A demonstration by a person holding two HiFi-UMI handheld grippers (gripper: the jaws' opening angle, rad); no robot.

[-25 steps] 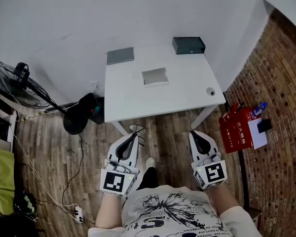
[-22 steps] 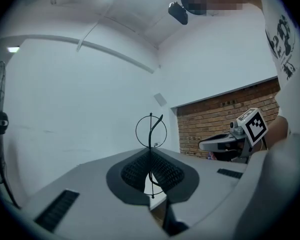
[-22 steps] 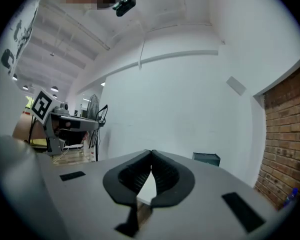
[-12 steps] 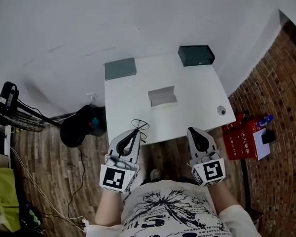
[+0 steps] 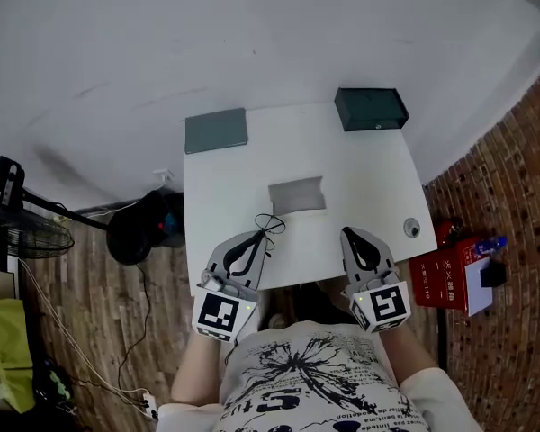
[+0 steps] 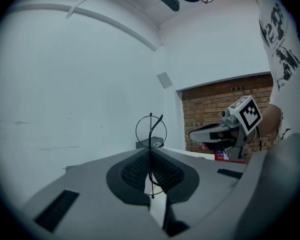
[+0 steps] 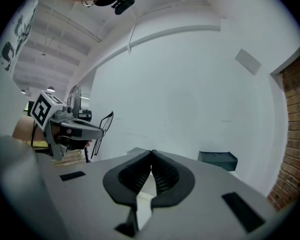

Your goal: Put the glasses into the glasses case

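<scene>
Thin black wire-rimmed glasses [image 5: 269, 226] are pinched in my left gripper [image 5: 257, 238], which is shut on them over the near edge of the white table [image 5: 225, 187]. In the left gripper view the glasses [image 6: 151, 130] stand up edge-on between the closed jaws of the left gripper [image 6: 151, 153]. The grey glasses case [image 5: 297, 195] lies in the middle of the table, a short way beyond both grippers. My right gripper [image 5: 350, 235] is shut and holds nothing; its jaws meet in the right gripper view [image 7: 151, 155], where the glasses [image 7: 104, 126] show at the left.
A dark green box [image 5: 371, 108] sits at the table's far right corner and a flat grey-green pad [image 5: 216, 130] at the far left. A small round object [image 5: 412, 229] lies near the right edge. A black fan base [image 5: 142, 225] and red box [image 5: 448, 273] stand on the floor.
Both grippers have come forward from above the floor to the table's near edge, the left still holding the glasses. The table now sits closer and more central in view.
</scene>
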